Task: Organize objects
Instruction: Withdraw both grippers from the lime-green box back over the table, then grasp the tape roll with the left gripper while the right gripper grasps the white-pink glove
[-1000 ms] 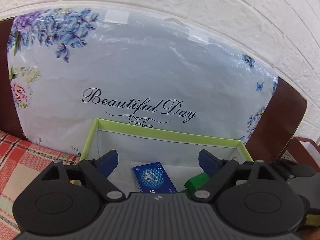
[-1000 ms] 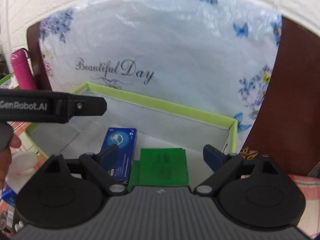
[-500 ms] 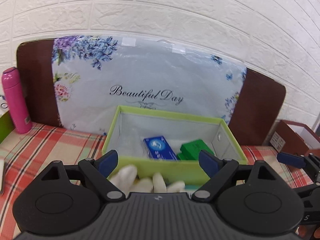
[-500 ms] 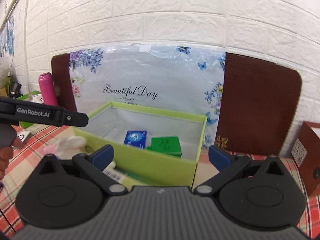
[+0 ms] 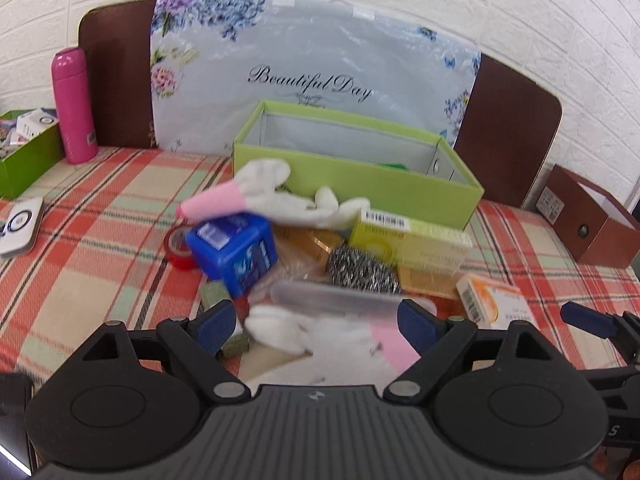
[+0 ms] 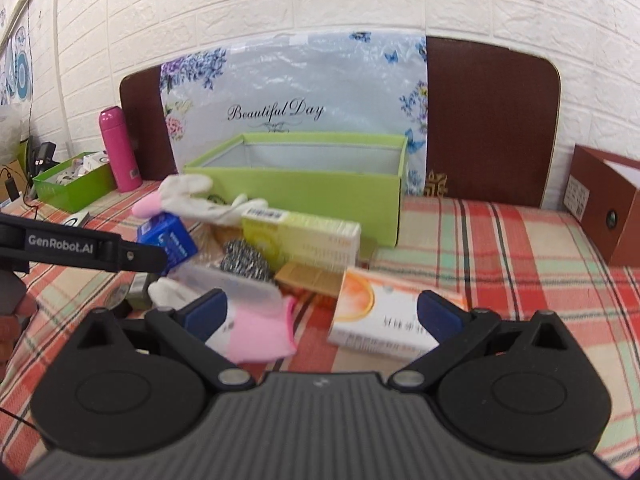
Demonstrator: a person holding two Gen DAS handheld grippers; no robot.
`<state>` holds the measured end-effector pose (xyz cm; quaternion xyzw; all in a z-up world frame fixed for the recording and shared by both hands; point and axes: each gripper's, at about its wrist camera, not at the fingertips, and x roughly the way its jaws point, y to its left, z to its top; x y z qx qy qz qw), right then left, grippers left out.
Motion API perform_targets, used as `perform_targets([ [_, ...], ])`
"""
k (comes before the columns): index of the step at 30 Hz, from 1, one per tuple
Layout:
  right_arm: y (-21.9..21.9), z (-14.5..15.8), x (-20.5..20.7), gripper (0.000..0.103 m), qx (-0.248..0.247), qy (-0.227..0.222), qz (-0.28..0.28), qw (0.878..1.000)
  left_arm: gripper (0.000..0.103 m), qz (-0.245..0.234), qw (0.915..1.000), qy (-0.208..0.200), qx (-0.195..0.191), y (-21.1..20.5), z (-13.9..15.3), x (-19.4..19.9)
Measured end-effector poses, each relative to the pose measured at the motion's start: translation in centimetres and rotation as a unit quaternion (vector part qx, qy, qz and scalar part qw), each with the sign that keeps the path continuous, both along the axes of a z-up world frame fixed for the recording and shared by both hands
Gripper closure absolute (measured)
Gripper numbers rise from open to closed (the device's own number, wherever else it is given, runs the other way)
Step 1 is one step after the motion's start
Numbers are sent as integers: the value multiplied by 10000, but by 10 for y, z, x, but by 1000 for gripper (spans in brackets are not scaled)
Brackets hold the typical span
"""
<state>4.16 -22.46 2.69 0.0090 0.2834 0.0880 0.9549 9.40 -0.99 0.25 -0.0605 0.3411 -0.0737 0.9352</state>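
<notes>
grippers [image 5: 316,322] open — plaid cloth [image 5: 100,264], brick wall [image 5: 540,12].

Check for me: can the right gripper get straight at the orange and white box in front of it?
Probably yes. The right gripper stands open and empty, and the orange and white box lies on the cloth just ahead with nothing on top of it.

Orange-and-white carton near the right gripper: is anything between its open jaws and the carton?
Nothing visible. The right gripper is open with the orange-and-white carton directly ahead on the plaid cloth; the pink-cuffed glove lies off to its left.
</notes>
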Motion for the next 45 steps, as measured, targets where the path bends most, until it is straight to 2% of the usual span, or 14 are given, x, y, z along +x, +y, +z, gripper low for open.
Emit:
perform_targets([
  [12, 7, -31, -30, 0, 194, 378, -52, 9991, 12, -59, 9997, 204, 147, 4, -19, -23],
  [18, 19, -43, -33, 0, 249, 534, 132, 9982, 12, 61, 9995, 315, 22, 27, -33, -35],
  [27, 72, -58, 1, 0, 127, 581, 869, 9944, 12, 520, 9981, 333, -66, 65, -34, -30],
  [32, 94, -65, 20, 0, 5, 545, 1046, 9930, 12, 652, 9974, 311, -54, 76, -37, -19],
  [34, 95, -67, 25, 8, 61, 530, 1037, 9932, 12, 659, 9972, 348, -49, 79, -42, -11],
  [35, 94, -67, 27, 20, 50, 539, 979, 9937, 12, 646, 9972, 363, -66, 81, -44, -6],
  [37, 91, -66, 27, 46, -48, 495, 946, 9943, 13, 601, 9974, 374, -129, 83, -47, 2],
  [38, 89, -65, 26, 68, -104, 470, 937, 9944, 14, 573, 9975, 374, -183, 84, -48, 6],
  [39, 85, -64, 24, 85, -111, 431, 903, 9949, 15, 534, 9976, 362, -245, 84, -49, 10],
  [41, 75, -59, 19, 91, 112, 453, 879, 9950, 19, 440, 9979, 372, -305, 83, -51, 19],
  [44, 61, -52, 3, 93, 272, 446, 893, 9946, 33, 271, 9979, 464, -360, 79, -55, 29],
  [45, 56, -50, -4, 93, 291, 466, 918, 9943, 41, 179, 9978, 471, -440, 78, -57, 31],
])
